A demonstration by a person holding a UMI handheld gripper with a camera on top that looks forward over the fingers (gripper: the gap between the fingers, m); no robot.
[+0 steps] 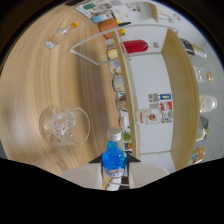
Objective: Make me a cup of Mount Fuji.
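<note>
Blue bottle (114, 156) clenched between jaws, lower half hidden; beside it glass bowl (64, 125) of blurred ice.

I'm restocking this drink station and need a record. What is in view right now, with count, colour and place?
blue bottle: one, blue liquid, pale cap, between the fingers, seemingly gripped
glass bowl: one, clear, ice inside, on the wooden counter beside the bottle
red can: one, lying on the white shelf beyond the bottle
small jars: several, mixed colours, lined along the shelf edge
gripper: one, pale fingers closed on the bottle
</note>
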